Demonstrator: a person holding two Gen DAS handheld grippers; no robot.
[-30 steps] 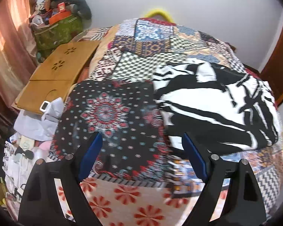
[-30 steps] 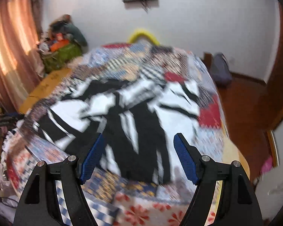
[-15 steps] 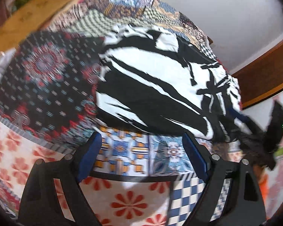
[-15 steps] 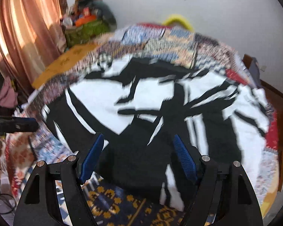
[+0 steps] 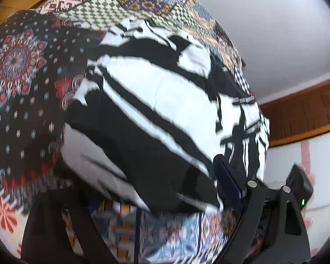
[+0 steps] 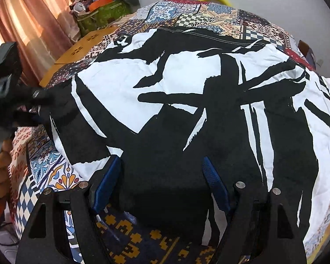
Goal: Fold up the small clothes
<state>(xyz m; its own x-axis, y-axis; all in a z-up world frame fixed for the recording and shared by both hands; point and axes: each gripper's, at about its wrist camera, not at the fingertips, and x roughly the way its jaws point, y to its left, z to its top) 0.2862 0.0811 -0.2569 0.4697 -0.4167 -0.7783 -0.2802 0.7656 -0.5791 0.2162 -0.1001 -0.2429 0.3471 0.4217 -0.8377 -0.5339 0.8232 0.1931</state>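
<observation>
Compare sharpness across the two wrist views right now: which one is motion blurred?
Left wrist: smeared, the black-and-white garment and patchwork bedspread have streaked edges. Right wrist: sharp, print edges and hem stitching on the garment are crisp; right gripper casts a soft shadow on the near hem.

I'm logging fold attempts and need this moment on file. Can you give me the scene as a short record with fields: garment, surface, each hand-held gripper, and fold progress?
garment: black-and-white patterned cloth garment, spread flat
surface: multicoloured patchwork bedspread
left hand-held gripper: open, at the garment's near edge, cloth between its fingers; view is blurred
right hand-held gripper: open, fingers astride the garment's near black edge, not closed on it
fold progress: no fold visible yet
background: pink curtain, wooden board beside the bed
</observation>
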